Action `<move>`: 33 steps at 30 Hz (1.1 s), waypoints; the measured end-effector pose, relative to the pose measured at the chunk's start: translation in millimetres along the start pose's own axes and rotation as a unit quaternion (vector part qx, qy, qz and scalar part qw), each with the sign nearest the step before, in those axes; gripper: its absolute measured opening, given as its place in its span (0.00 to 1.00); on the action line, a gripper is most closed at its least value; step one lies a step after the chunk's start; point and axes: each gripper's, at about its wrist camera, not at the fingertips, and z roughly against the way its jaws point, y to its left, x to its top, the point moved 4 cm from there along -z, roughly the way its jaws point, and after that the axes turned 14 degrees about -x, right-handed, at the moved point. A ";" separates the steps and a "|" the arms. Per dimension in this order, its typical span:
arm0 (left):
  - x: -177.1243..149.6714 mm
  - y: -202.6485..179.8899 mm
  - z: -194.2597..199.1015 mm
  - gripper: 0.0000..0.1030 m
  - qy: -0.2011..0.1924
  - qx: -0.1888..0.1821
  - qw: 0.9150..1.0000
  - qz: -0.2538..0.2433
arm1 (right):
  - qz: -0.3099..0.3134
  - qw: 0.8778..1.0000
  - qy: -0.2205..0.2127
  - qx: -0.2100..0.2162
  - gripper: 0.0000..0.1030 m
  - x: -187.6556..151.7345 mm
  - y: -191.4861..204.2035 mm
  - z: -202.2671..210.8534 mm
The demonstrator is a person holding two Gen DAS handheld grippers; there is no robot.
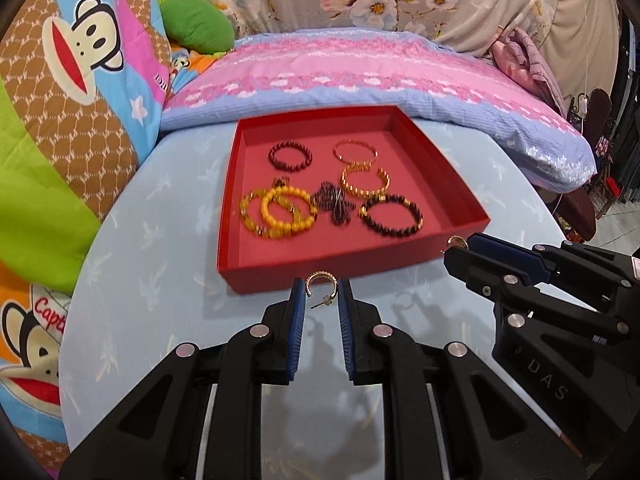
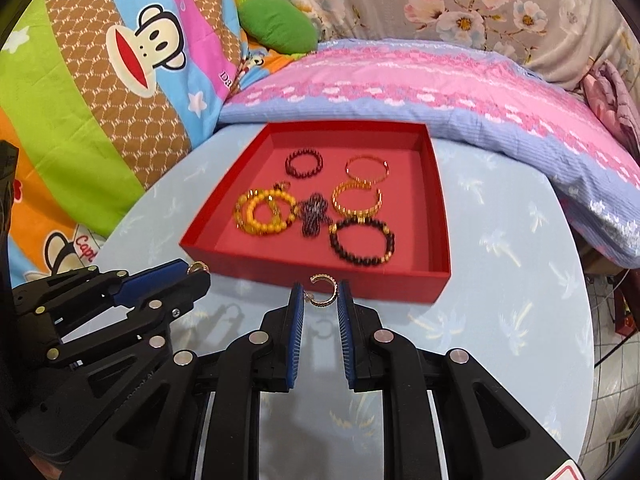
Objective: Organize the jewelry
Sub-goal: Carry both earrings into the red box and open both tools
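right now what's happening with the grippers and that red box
A person is sorting jewelry with two handheld grippers. The left gripper and right gripper each pinch a gold hoop earring just short of the red tray, which already holds several beaded bracelets and gold bangles. Neither earring is in yet.

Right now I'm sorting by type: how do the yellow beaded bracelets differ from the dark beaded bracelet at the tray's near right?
The yellow beaded bracelets are bright amber-yellow; the dark beaded bracelet is near-black with a few gold beads. The yellow ones are two rings overlapping at the near left of the red tray; the dark one lies alone, not overlapping any other piece. Both kinds are round bead loops lying flat inside the tray.
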 end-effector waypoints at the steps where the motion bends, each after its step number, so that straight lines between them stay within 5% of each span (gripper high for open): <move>1: 5.8 -0.1 -0.6 0.16 -0.004 0.001 1.000 -0.002 | 0.000 1.000 -0.003 0.000 0.16 3.7 -0.5 -0.2; 14: 60.2 14.1 -21.3 0.16 -0.032 0.018 0.999 -0.006 | -0.008 0.999 -0.032 -0.005 0.16 61.6 -6.4 -24.1; 33: 103.7 50.6 -75.5 0.16 -0.029 0.046 0.998 0.009 | -0.019 1.000 -0.016 -0.010 0.16 107.8 -4.7 -92.0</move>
